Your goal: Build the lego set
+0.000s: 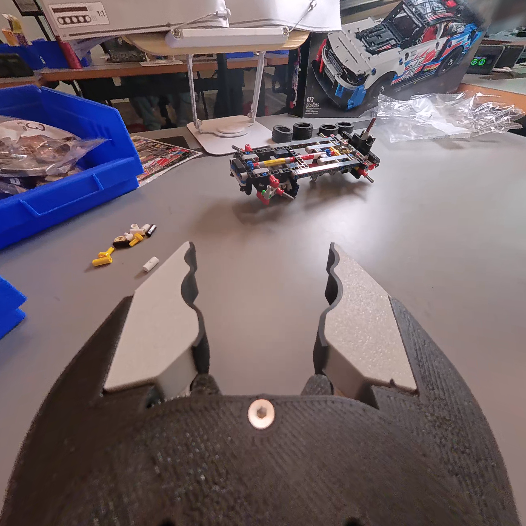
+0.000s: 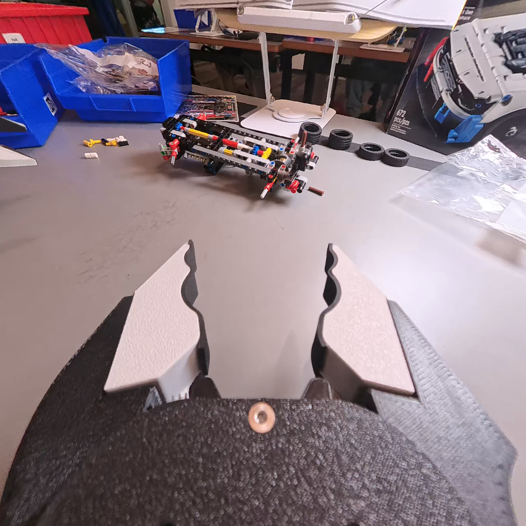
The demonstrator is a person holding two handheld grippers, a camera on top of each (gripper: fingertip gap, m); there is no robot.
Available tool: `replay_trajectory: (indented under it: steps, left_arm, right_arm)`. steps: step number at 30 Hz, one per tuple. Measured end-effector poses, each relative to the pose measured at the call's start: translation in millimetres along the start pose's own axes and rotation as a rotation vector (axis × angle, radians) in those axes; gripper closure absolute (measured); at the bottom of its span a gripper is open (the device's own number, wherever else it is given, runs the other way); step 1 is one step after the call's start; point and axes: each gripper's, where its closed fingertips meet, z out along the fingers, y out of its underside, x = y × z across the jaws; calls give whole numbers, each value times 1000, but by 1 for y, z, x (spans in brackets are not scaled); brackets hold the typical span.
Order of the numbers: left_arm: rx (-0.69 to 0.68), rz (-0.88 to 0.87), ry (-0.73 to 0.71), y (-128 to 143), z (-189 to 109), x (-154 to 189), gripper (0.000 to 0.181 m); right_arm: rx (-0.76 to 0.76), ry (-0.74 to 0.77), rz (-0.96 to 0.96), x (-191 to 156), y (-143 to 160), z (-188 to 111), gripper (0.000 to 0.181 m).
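1. Left hand-held gripper [image 1: 262, 250]: released, jaws spread wide, nothing between them; hangs over bare grey bench [image 1: 398, 256].
2. Right hand-held gripper [image 2: 260, 247]: likewise released and empty, above bare bench.
3. Chassis [image 1: 304, 162]: partly built frame of grey beams with red, yellow and blue pins and axles, lying mid-bench, well ahead of both grippers. No bodywork, no wheels fitted.
4. Four black tyres [image 1: 311, 131]: loose, in a row just behind the chassis toward the far edge, not mounted.
5. Small loose parts [image 1: 125, 242]: yellow, white and black bits scattered toward the left side of the bench, near the blue bin [image 1: 71, 170]. One short dark red axle [image 2: 316, 191] lies just beside the chassis end.
6. Blue bin holds unopened numbered bags; an empty clear bag [image 1: 444, 113] lies toward the far right.
7. Judgement: early-to-middle stage. Underframe done; wheels, body panels and bagged parts remain.
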Motion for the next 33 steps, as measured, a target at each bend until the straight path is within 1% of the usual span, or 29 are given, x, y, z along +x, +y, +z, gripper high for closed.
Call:
replay_trajectory:
  steps: [5, 9, 11, 12, 13, 14, 16, 17, 18, 19, 20, 22, 25, 28, 33]
  left_arm:
    - [4, 22, -20, -1, 1, 1, 92]
    - [10, -14, 10, -6, 13, 8, 96]
    - [19, -7, 1, -12, 21, 10, 103]
    - [22, -4, 2, -16, 26, 12, 108]
    - [21, -3, 0, -20, 30, 14, 117]
    - [23, 5, -12, -25, 34, 15, 131]
    - [23, 41, -23, -34, 43, 20, 165]
    - [19, 54, -14, -38, 48, 25, 175]
    - [20, 63, -9, -43, 54, 29, 181]
    - [24, 74, -17, -47, 60, 32, 181]
    - [23, 91, -35, -50, 66, 33, 181]
    - [9, 124, -65, -51, 78, 35, 181]
    - [-11, 181, -127, -42, 92, 34, 181]
    - [-55, 261, -199, -28, 98, 29, 181]
    - [-62, 358, -256, -23, 98, 26, 181]
  right_arm:
    - [13, 6, -37, -3, -3, -1, 94]
    - [22, 8, -45, -3, -6, -2, 96]
    - [33, 7, -54, -5, -9, -3, 96]
    - [51, 2, -67, -9, -14, -6, 99]
    - [77, -19, -80, -17, -23, -8, 108]
    - [106, -53, -89, -31, -33, -12, 121]
    - [162, -134, -110, -66, -57, -18, 145]
    - [193, -176, -128, -87, -70, -21, 153]
    - [223, -215, -153, -108, -82, -24, 160]
    - [250, -245, -183, -129, -93, -26, 168]
    - [278, -274, -213, -150, -103, -28, 180]
    - [295, -350, -264, -193, -113, -29, 181]
    - [254, -426, -295, -239, -108, -17, 181]
    - [189, -476, -289, -262, -94, -1, 181]
    - [130, -462, -292, -263, -79, 14, 181]
